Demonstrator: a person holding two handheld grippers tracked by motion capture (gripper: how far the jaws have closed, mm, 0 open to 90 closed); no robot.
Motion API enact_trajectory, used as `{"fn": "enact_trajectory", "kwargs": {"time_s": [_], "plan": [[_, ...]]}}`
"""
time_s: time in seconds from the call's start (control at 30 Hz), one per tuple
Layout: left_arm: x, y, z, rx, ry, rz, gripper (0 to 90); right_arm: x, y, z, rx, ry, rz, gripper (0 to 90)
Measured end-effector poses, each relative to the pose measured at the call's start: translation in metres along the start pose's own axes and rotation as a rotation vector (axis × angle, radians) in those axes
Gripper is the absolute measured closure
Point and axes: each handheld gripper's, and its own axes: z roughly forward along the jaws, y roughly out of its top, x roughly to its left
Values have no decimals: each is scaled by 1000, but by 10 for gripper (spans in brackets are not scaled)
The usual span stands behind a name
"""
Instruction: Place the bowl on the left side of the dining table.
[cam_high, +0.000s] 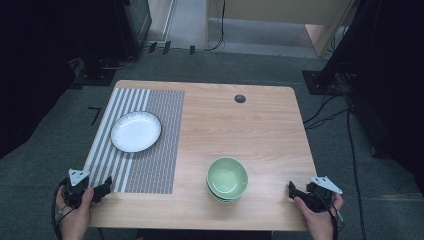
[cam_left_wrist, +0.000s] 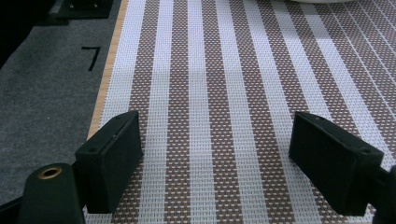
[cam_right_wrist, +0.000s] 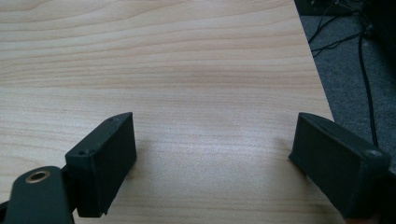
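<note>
two hands low at the table's (cam_high: 260, 130) near corners, each tool, left (cam_high: 102, 191) and right (cam_high: 296, 191), jaws apart, empty

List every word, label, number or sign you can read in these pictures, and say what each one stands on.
"7", or a mark shaped like one: black strokes on the grey floor left of the table, seen in the left gripper view and the high view. It may be tape rather than a numeral.

No readable text on the white plate, the green bowls, the striped placemat or either gripper.

Smooth wood table (cam_high: 260, 130), woven mat (cam_high: 150, 150), glossy plate (cam_high: 136, 131) & bowl (cam_high: 227, 177)
</note>
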Motion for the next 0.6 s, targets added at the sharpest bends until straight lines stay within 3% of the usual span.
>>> {"fn": "enact_trajectory", "kwargs": {"time_s": [0.23, 0.33, 0.6], "plan": [[0, 0, 0, 0, 0, 0, 161, -2, 1, -2, -15, -29, 15, 170], [0, 0, 0, 0, 0, 1, 161, -2, 6, -9, -45, -19, 52, 184], [0, 0, 0, 0, 0, -1, 160, 11, 18, -26, -99, 7, 56, 194]]}}
